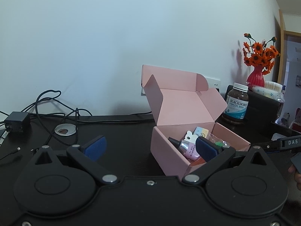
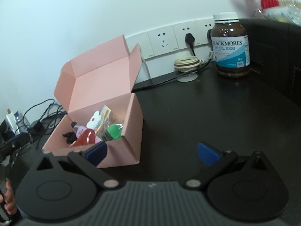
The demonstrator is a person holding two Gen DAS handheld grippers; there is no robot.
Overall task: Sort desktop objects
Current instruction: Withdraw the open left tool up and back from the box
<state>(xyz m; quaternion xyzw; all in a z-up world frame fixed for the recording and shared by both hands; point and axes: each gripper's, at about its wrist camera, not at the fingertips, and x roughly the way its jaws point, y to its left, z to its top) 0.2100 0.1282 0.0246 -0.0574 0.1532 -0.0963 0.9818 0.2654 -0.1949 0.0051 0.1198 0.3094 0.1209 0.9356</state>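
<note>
The pink cardboard box [image 2: 120, 131] sat on the dark desk [image 2: 207, 116] with its lid folded back against the wall, already holding a jumble: a red bottle [image 2: 85, 139], a small pink-labelled bottle [image 1: 188, 147], something green [image 2: 113, 130] and a few packets. I judged the sorting to be far along, with little loose left on the desk near the box. My left gripper [image 1: 150, 150] hung just in front of the box, jaws spread wide and empty, its right pad over the near rim. My right gripper [image 2: 152, 153] was likewise wide open and holding nothing, beside the box's right wall. The fish oil bottle [image 2: 230, 45] stood well apart near the wall sockets [image 2: 163, 41]. The next move, I reckoned, called for either fetching that bottle or folding the lid down, which would need both grippers steadying the flaps.
</note>
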